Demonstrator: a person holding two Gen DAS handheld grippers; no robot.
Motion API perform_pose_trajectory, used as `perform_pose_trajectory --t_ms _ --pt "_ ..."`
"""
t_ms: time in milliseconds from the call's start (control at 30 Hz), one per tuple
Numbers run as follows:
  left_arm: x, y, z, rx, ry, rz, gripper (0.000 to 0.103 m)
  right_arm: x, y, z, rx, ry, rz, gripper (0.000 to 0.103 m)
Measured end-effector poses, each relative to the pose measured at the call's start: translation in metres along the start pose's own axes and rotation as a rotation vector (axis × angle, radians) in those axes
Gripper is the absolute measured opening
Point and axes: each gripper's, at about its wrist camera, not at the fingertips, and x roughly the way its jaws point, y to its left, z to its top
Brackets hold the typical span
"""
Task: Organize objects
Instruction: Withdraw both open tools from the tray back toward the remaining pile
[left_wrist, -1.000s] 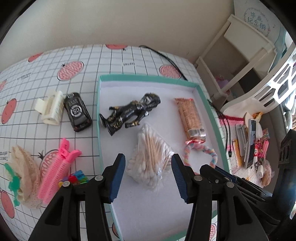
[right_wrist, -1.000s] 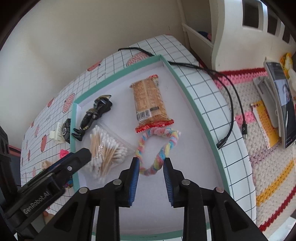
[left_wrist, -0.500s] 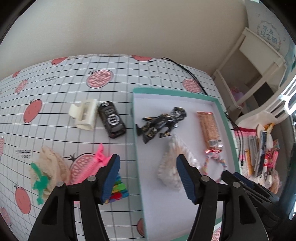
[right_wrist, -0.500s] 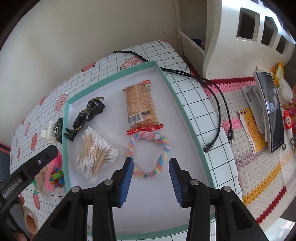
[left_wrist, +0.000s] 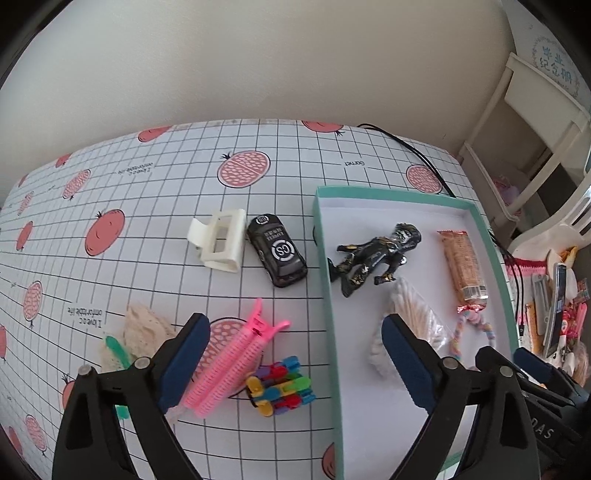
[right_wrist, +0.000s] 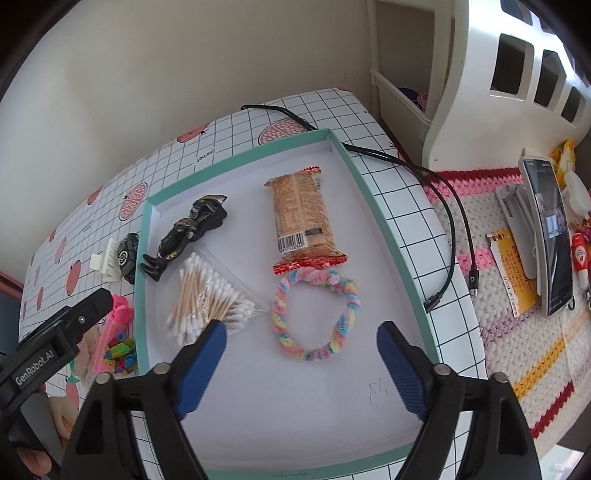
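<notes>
The table (left_wrist: 155, 206) wore a checked cloth. A big teal tray (right_wrist: 388, 236) sat on it. The tray held a snack pack (right_wrist: 301, 218) pointing to the far wall, a rainbow hair band (right_wrist: 316, 314), a bag of cotton buds (right_wrist: 207, 299) and a black toy man (right_wrist: 186, 230). Outside lay a pink clip (left_wrist: 236, 362), pointing away, a toy car (left_wrist: 277, 254) and a white clip (left_wrist: 219, 245). The left gripper (left_wrist: 295, 358) and right gripper (right_wrist: 299, 363) had fingers spread wide, holding nothing. The left fingers hid part of the buds.

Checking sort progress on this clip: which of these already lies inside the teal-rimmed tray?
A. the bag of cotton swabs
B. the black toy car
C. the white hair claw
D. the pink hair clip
A: the bag of cotton swabs lies on the white floor of the tray, beside the black figure; the other three rest on the tablecloth outside it.
</notes>
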Motion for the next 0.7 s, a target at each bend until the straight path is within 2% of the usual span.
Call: perform_pose_trajectory --t_ms 67,200,300,500,700 --pt "0.0 0.0 0.0 0.003 -0.006 0.004 0.095 -0.001 0.001 0.0 -0.004 -0.007 0.0 0.098" --pt "0.0 0.001 0.0 0.006 -0.012 0.019 0.097 -0.002 0.003 0.0 -0.009 -0.019 0.004 0.103" --pt "-0.001 0.002 0.001 0.015 -0.025 0.038 0.102 -0.003 0.005 0.0 -0.017 -0.03 0.0 0.103" --pt "-0.006 0.012 0.004 -0.002 -0.05 0.032 0.103 -0.007 0.006 0.001 -0.034 -0.064 -0.038 0.103" --pt "-0.017 0.027 0.006 -0.006 -0.069 0.049 0.103 -0.013 0.013 0.003 -0.054 -0.099 -0.015 0.103"
